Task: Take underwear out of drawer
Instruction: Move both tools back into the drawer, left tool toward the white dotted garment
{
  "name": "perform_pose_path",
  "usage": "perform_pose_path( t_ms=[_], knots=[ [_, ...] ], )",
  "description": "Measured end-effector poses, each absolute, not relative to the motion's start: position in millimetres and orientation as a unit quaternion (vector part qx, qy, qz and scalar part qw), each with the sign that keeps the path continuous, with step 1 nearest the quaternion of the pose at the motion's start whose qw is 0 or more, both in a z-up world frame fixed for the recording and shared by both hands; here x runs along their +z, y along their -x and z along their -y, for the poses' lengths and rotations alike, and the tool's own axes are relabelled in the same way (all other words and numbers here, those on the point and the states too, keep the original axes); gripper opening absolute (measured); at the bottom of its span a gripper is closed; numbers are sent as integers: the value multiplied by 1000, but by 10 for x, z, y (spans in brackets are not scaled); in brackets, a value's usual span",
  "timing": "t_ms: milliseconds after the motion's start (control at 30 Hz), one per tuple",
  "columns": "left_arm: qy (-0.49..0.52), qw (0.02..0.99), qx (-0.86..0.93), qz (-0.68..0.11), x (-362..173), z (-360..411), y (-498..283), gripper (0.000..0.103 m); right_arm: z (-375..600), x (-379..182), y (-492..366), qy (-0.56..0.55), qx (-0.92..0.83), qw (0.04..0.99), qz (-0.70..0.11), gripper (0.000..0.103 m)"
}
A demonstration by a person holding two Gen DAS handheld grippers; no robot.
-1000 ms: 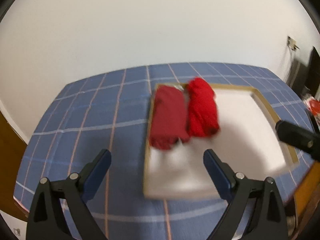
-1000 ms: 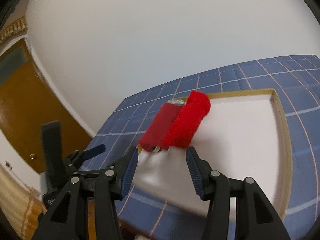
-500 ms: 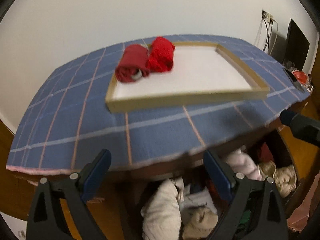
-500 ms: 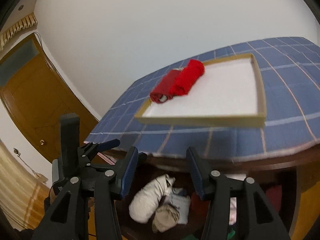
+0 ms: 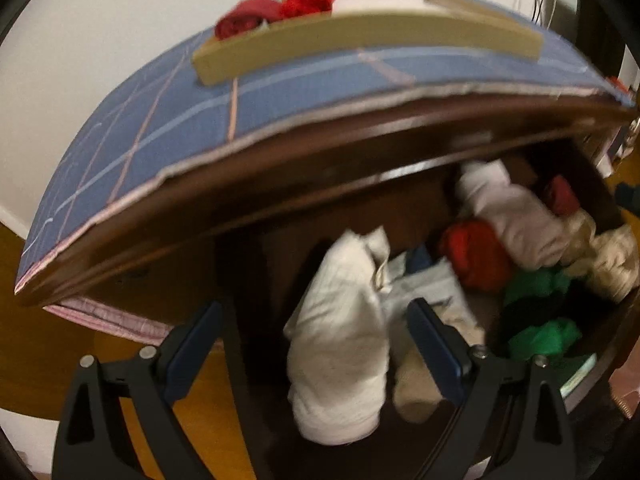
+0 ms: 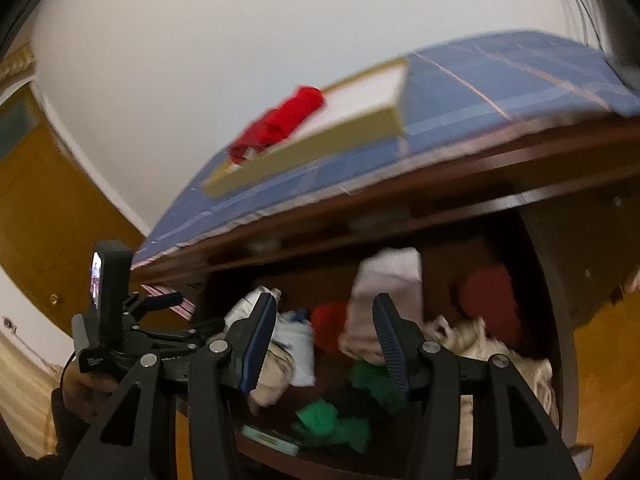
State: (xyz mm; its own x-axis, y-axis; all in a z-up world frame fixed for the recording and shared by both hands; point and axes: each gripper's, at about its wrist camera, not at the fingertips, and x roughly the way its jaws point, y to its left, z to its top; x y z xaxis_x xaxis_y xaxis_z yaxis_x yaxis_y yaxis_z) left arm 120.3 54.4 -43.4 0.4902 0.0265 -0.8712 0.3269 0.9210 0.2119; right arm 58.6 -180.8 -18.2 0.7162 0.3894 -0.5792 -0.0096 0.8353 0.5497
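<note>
The open drawer (image 5: 248,264) under the worktop's (image 5: 280,92) front edge is full of rolled underwear (image 5: 340,344). A white roll lies between and just beyond the left hand-held gripper (image 5: 316,356), whose jaws are apart and empty. The right hand-held gripper (image 6: 324,340), also released, points at a pale roll (image 6: 384,292). Two red rolls (image 5: 280,10) lie in the tray's (image 5: 360,36) far left corner.

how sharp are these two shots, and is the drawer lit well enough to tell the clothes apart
Left wrist view: motion blur smears the tray and the tablecloth; the drawer is dim, yet the white bundle and green cloth read. Right wrist view: blurrier still, clothes merge into colour patches, and the fisheye bends the table edge. Only the fingers look crisp.
</note>
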Motion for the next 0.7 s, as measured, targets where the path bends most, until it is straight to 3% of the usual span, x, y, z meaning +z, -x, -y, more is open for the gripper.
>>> perform_pose_path(
  t_ms=[233, 700],
  knots=[
    [-208, 821, -73, -527, -702, -527, -1196, 97, 2004, -414, -587, -280, 67, 873, -394, 53],
    [-299, 803, -53, -512, -875, -282, -1126, 102, 1949, -535, -697, -286, 78, 854, -427, 53]
  ],
)
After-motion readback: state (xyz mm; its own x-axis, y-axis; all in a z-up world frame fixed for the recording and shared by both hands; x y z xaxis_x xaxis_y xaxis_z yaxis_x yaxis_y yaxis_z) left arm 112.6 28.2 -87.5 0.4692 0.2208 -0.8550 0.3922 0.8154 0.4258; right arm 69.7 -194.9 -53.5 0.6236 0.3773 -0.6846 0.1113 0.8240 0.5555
